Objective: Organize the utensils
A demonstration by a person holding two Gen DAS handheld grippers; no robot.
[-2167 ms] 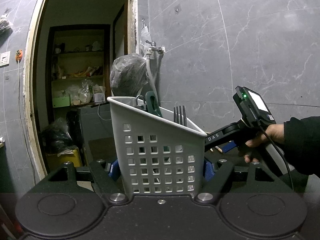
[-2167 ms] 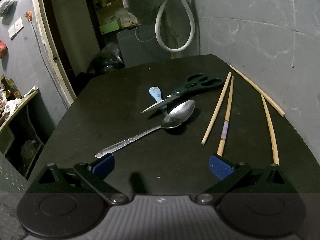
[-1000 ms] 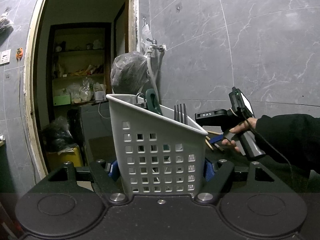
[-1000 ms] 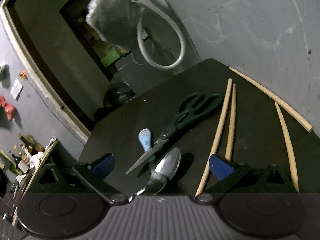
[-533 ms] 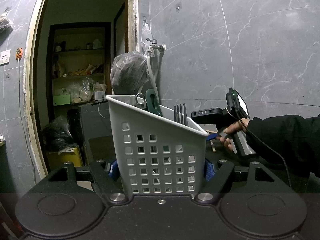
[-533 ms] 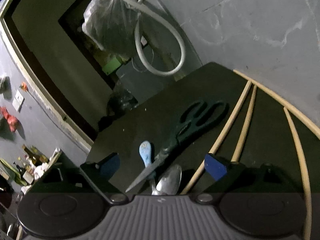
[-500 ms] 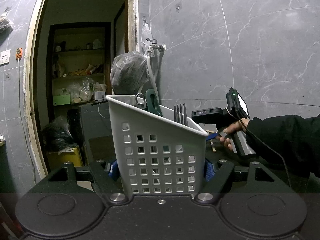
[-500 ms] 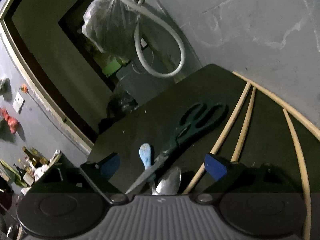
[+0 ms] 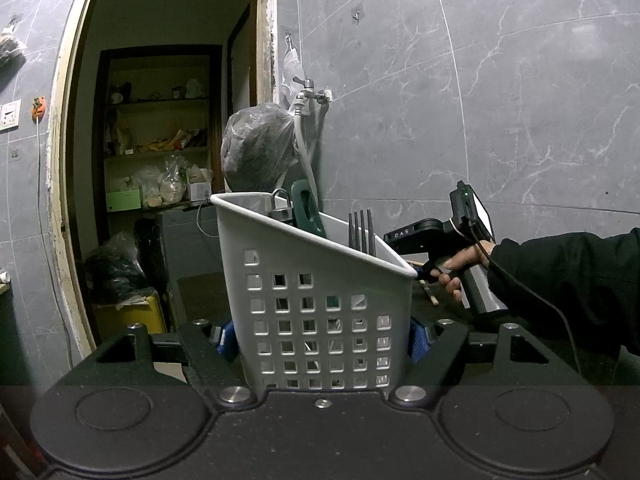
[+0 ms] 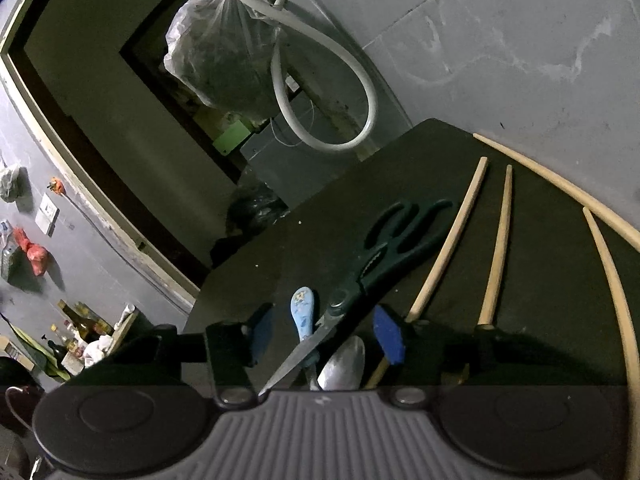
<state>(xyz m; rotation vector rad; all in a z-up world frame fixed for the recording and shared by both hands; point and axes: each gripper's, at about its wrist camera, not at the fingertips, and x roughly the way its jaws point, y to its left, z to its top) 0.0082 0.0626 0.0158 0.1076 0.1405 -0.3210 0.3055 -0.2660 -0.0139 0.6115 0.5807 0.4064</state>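
Scissors (image 10: pixel 360 280) between closing right tongs (image 10: pixel 324 336)

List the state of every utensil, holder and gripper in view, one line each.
White perforated plastic holder: upright, clamped by left gripper.
Black fork: standing in holder, tines up.
Dark-handled scissors: flat on table, nearly closed.
Four wooden chopsticks: loose on table.
Right gripper: closing around scissors, pads apart from them.

White perforated basket (image 9: pixel 320 304), dark-green scissors (image 10: pixel 384 256), pale-blue patterned spoon handle (image 10: pixel 302 312), tan chopsticks (image 10: pixel 448 248).
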